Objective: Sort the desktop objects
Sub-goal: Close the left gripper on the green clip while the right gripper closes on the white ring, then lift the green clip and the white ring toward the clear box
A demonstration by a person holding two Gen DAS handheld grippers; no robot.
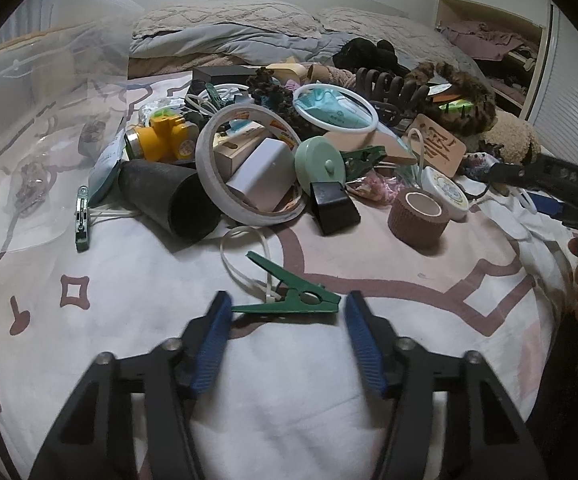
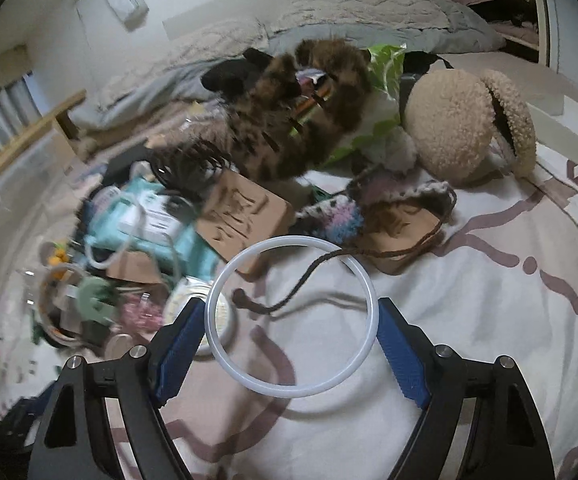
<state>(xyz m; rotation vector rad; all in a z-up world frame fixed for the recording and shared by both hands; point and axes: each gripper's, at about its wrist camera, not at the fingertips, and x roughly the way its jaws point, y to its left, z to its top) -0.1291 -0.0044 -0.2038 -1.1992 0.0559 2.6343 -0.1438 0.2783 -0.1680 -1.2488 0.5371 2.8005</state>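
Note:
A green clothes peg (image 1: 289,298) lies on the white patterned cloth (image 1: 129,280), with a white cable tie (image 1: 245,264) looped by it. My left gripper (image 1: 287,312) is open, its blue pads (image 1: 217,340) on either side of the peg, not closed on it. My right gripper (image 2: 291,320) holds a white plastic ring (image 2: 292,316) between its blue pads (image 2: 399,354), lifted above the cloth. The pile of mixed objects (image 1: 273,140) lies beyond the left gripper.
A clear plastic bin (image 1: 41,92) stands at the left. The pile holds a tape roll (image 1: 245,168), black tube (image 1: 173,200), brown bandage roll (image 1: 419,214), green lid (image 1: 321,162) and wooden tags (image 2: 245,216). A beige fleece hat (image 2: 461,128) and furry headband (image 2: 301,120) lie behind.

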